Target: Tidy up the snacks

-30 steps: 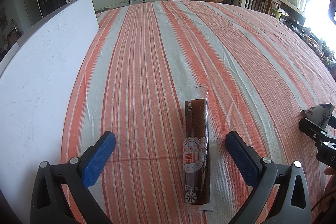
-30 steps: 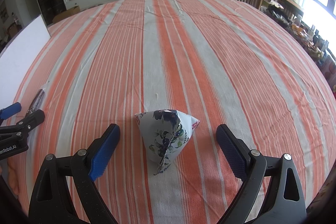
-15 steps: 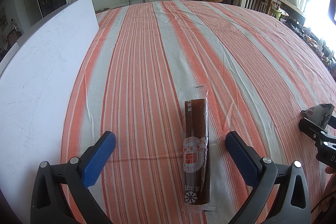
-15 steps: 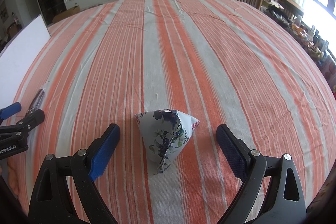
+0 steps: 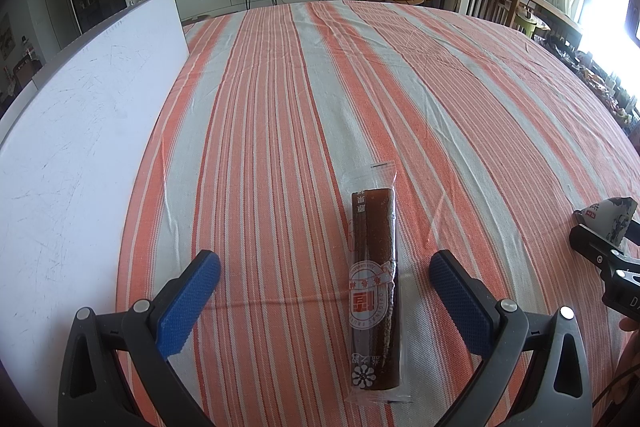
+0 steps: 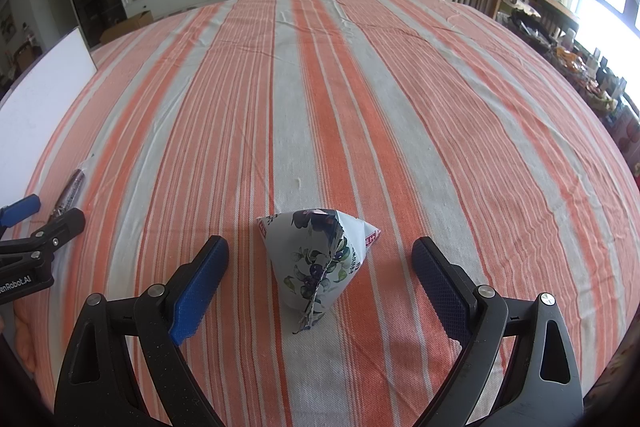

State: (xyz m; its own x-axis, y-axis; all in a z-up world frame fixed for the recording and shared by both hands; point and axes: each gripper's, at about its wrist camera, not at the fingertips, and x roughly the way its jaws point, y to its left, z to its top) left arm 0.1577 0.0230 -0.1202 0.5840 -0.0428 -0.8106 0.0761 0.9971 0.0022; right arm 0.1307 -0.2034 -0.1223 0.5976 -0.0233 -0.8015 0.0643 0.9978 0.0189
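**A:** Two snacks are lying on the striped tablecloth (image 5: pixel 280 107), both toward its near edge. The long brown fruit bar (image 5: pixel 375 287) in its clear wrapper is resting lengthwise between the fingers of the left gripper (image 5: pixel 325 291), whose jaws are standing wide apart and touching nothing. The white board (image 5: pixel 80 131) is running along the cloth's left edge.

**B:** And the right gripper (image 6: pixel 320 275) is showing the same gape, with the pyramid-shaped floral packet (image 6: pixel 320 259) sitting between its blue pads (image 6: pixel 200 283), clear of both.

**A:** How is each one likely handling?

**B:** Both are looking light. The bar is probably firm along its length but slick in that film, so the left gripper is best closing across the middle of the dark bar, not on the flat sealed ends, which would crumple and slip.

**A:** The packet?

**B:** It is looking soft and air-filled, with a crimped seam running down its front face. A gentle squeeze across its lower sides is seeming safest; pinching the tip is risking it squirting out.
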